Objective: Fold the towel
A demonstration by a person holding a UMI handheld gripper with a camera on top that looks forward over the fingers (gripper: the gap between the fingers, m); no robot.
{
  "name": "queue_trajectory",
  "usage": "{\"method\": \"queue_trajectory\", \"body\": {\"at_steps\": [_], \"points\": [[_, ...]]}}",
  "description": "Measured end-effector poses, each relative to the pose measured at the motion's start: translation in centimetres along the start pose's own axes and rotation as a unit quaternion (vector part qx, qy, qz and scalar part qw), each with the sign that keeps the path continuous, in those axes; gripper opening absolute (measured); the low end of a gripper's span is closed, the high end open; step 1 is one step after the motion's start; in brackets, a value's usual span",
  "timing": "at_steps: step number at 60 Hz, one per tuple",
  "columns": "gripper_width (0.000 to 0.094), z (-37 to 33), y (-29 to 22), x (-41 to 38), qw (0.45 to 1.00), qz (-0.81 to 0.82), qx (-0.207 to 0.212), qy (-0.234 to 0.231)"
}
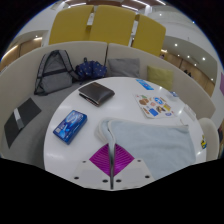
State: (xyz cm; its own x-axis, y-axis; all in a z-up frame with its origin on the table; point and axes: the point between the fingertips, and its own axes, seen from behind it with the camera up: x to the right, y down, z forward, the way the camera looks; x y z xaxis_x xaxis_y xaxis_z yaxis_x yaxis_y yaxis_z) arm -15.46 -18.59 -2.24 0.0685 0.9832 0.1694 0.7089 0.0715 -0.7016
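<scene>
A pale grey towel [152,142] lies on the white round table [120,105], spread to the right of my fingers. One corner of it is drawn up into a ridge that runs down between my pads. My gripper [110,160] is low over the table's near edge. Its two magenta pads [99,158] are pressed together, with a thin fold of the towel pinched between them.
A blue packet [70,125] lies just left of the towel. A black case [95,93] sits beyond it. A sheet with colourful pictures [157,103] lies at the far right. A black chair [52,72], a blue bag [92,69] and yellow partitions [85,22] stand behind the table.
</scene>
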Motion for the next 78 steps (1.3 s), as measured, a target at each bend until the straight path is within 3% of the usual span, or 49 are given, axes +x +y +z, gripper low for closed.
{"method": "queue_trajectory", "body": {"at_steps": [10,24,42,44,52,53,56,78], "points": [[0.0022,-2.6,-3.5,2.0,0.998,0.049,0.012,-0.037],[0.0022,-6.6,-8.8,15.4,0.995,0.082,0.044,-0.031],[0.0043,-0.3,0.4,30.1,0.998,0.047,-0.03,0.012],[0.0112,0.2,1.2,30.6,0.998,0.045,-0.038,0.007],[0.0842,-2.2,1.0,32.6,0.998,0.06,-0.035,-0.014],[0.0889,-2.9,0.9,32.8,0.997,0.06,-0.033,-0.017],[0.0855,-5.5,0.5,33.7,0.997,0.066,-0.031,-0.022],[0.0864,-32.9,1.6,36.5,0.997,0.058,-0.029,-0.047]]}}
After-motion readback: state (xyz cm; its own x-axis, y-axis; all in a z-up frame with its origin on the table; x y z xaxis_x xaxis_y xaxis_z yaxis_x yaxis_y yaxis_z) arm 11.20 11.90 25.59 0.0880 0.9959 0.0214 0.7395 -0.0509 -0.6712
